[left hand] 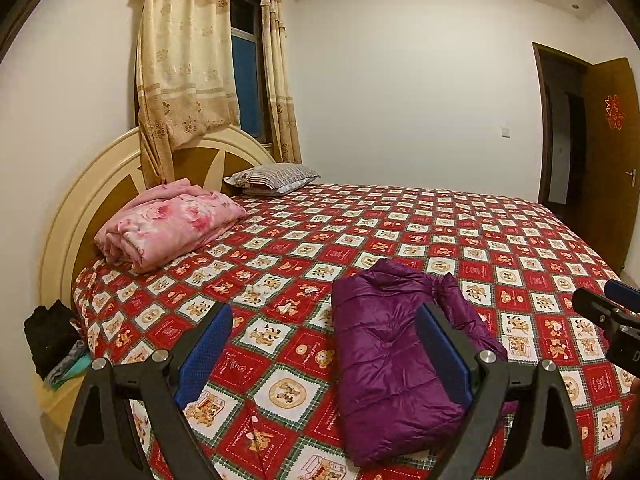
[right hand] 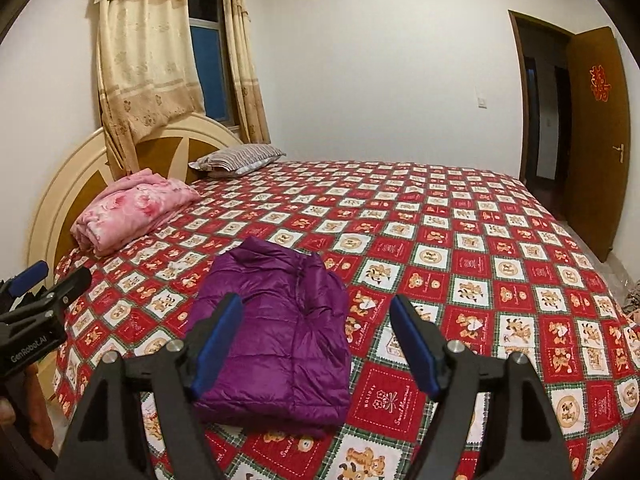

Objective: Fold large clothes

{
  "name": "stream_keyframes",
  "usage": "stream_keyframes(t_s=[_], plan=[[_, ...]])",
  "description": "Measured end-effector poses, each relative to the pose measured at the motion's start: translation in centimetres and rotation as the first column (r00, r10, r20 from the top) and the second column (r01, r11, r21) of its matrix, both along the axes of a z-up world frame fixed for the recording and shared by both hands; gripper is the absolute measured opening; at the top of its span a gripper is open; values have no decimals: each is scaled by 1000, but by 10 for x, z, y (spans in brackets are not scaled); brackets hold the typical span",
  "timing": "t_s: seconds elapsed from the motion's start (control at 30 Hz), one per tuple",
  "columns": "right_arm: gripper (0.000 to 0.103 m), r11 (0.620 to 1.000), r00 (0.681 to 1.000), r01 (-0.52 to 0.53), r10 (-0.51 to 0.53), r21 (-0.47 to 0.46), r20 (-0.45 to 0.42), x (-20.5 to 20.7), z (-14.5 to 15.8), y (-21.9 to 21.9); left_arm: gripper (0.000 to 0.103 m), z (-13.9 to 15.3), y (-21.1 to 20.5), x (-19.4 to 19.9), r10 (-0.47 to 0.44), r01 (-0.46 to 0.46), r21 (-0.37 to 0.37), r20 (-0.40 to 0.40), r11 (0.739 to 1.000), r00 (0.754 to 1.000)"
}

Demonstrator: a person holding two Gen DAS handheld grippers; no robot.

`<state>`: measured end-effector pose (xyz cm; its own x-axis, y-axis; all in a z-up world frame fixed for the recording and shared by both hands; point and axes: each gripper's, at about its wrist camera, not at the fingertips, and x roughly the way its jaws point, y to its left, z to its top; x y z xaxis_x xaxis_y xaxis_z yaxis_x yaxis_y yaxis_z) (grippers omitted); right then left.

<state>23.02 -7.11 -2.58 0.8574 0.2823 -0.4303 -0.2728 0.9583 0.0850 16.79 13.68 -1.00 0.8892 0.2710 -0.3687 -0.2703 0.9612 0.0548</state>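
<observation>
A purple quilted jacket (left hand: 388, 344) lies folded into a compact rectangle on the red patterned bedspread (left hand: 400, 232), near the bed's front edge. It also shows in the right wrist view (right hand: 280, 328). My left gripper (left hand: 324, 312) is open and empty, held above the bed with the jacket just in front of its right finger. My right gripper (right hand: 316, 304) is open and empty, held above the jacket's near right side. The other gripper's body shows at each view's edge.
A folded pink floral blanket (left hand: 168, 224) lies by the headboard (left hand: 100, 184), and a striped pillow (left hand: 272, 178) sits behind it. Dark clothes (left hand: 52, 336) sit on a bedside stand at left. A brown door (right hand: 596, 140) stands open at right.
</observation>
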Motion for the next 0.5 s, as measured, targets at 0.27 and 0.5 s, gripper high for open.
stream_keyframes(t_s=[0.27,0.5], plan=[[80,1000,1000,-14,14,-6,-2,-2,-1,6,93,-2,0,1,-2,2,1,-5,1000,1000],[80,1000,1000,-19,19,-3,-9,-2,-4,7,93,-6,0,5,-3,3,7,-17,1000,1000]])
